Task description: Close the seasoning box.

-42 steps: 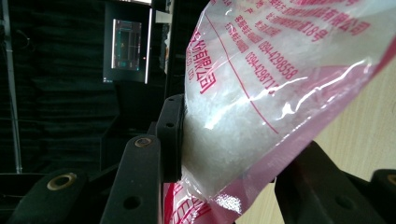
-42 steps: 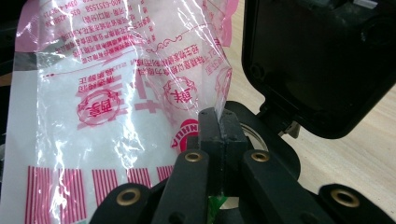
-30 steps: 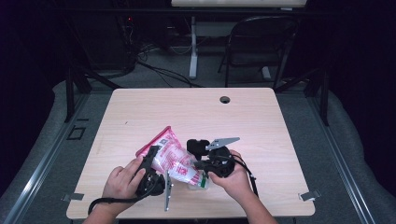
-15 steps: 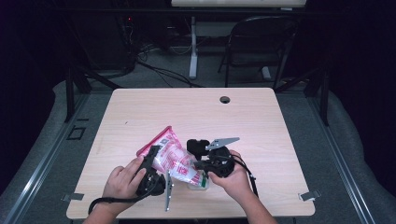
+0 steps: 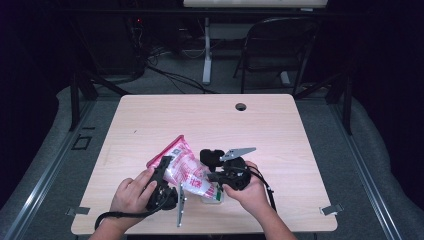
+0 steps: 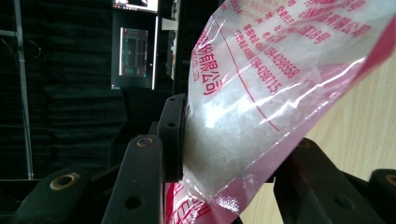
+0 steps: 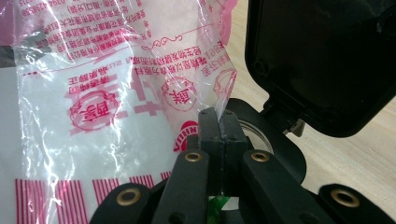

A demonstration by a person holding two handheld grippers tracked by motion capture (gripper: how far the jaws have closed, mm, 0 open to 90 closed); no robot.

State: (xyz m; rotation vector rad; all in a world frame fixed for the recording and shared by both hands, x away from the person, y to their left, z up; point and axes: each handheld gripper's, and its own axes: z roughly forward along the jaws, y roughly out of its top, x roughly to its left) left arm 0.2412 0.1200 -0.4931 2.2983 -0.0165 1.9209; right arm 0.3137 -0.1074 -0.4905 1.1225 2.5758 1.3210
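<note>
A pink-and-white plastic bag [image 5: 186,170] of white granules hangs tilted over the table's front middle, held between both grippers. My left gripper [image 5: 165,167] is shut across the bag's body; in the left gripper view the bag [image 6: 261,93] bulges between the two black jaws of the left gripper [image 6: 236,149]. From the other side, my right gripper [image 5: 212,176] pinches a thin corner of the bag [image 7: 107,93], and the right gripper [image 7: 223,128] has its jaws pressed together on the film. Under that corner stands a small container [image 5: 212,196] with a green label, its black flip lid [image 7: 322,60] open.
The light wooden table [image 5: 280,130] has a round cable hole [image 5: 240,106] near its far edge. A black folding chair [image 5: 280,45] and a desk leg stand beyond it. Cables trail from both grippers toward the front edge.
</note>
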